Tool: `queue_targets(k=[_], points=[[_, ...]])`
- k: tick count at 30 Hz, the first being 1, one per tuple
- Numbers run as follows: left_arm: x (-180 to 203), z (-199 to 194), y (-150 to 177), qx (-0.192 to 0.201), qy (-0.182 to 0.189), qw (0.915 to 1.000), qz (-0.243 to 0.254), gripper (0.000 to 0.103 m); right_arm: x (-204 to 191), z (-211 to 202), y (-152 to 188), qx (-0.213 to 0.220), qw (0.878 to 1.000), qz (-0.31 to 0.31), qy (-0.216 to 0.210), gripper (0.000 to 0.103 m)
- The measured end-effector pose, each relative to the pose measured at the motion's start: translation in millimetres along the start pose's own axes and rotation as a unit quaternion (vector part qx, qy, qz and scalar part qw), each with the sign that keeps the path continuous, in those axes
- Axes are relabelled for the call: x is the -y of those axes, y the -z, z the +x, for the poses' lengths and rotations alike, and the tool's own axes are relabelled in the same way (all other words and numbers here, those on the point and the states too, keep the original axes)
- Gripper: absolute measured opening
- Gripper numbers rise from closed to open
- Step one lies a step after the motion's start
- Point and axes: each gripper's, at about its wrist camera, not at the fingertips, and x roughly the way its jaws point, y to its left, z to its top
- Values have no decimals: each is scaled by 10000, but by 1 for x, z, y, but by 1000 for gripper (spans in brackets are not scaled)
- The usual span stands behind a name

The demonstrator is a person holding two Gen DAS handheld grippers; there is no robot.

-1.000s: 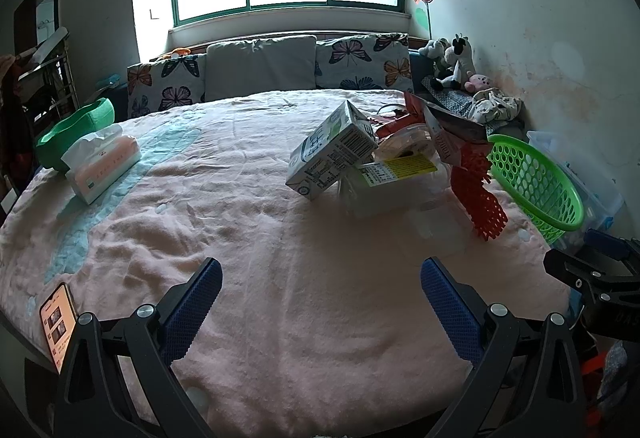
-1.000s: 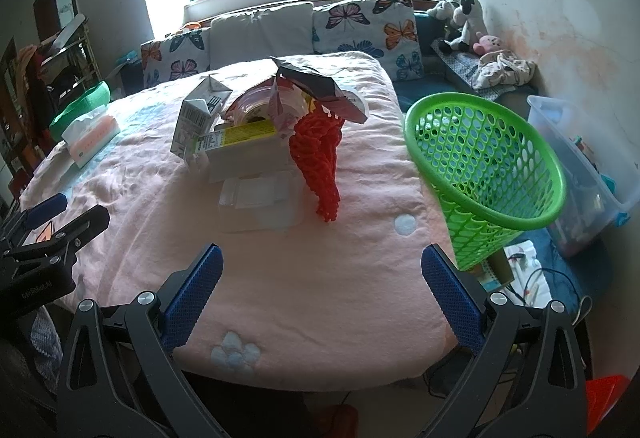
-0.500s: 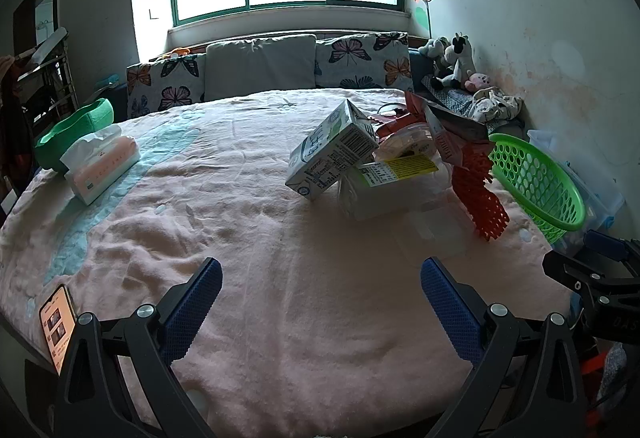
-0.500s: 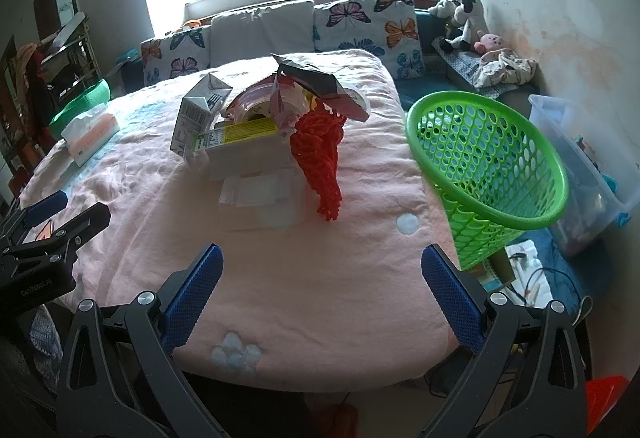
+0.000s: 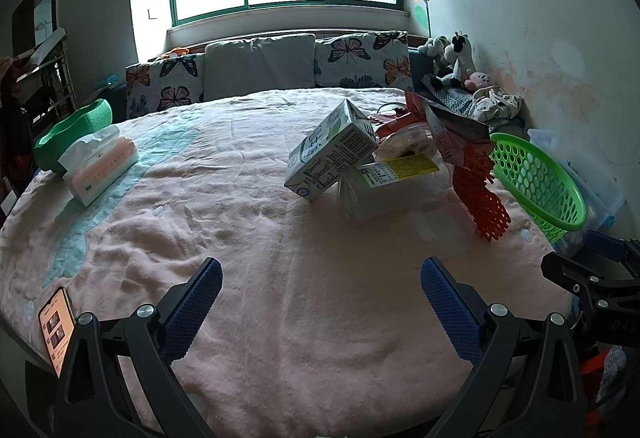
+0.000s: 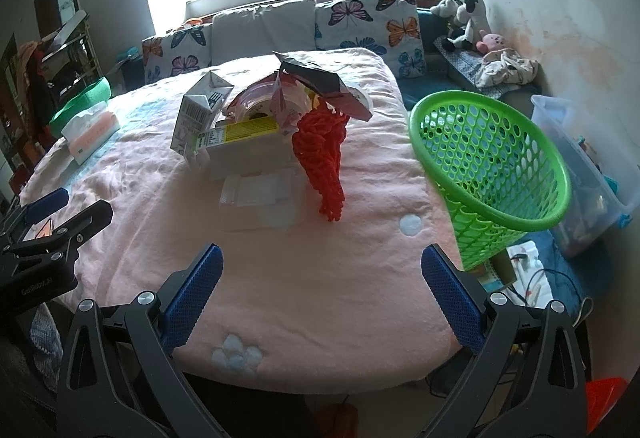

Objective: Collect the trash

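Note:
A heap of trash lies on the pink blanket: a white milk carton (image 5: 332,154) (image 6: 200,110), a clear plastic box with a yellow label (image 5: 392,182) (image 6: 248,146), a red foam net (image 5: 480,198) (image 6: 324,158), a dark snack wrapper (image 6: 316,74), a flat clear bag (image 6: 260,194). A green mesh basket (image 6: 488,162) (image 5: 536,182) stands tilted off the bed's right edge. My left gripper (image 5: 320,302) is open, well short of the heap. My right gripper (image 6: 320,290) is open too, near the front edge, nothing between its fingers.
A tissue pack (image 5: 100,166) and a green basin (image 5: 72,130) sit at the left. A phone (image 5: 56,330) lies at the near left corner. Cushions (image 5: 260,66) line the back. A clear storage bin (image 6: 588,166) and cables are on the floor right.
Both views shifted very slightly; the right gripper's view edged a little closer to the basket. Nothing was picked up or moved.

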Motion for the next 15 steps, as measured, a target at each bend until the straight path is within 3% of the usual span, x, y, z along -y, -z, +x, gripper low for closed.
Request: queue_targets(k=[15], points=[[5,9,-5,-27,3,10000,19,96,-4,5,-8,-25,9999,-97,-34,98]])
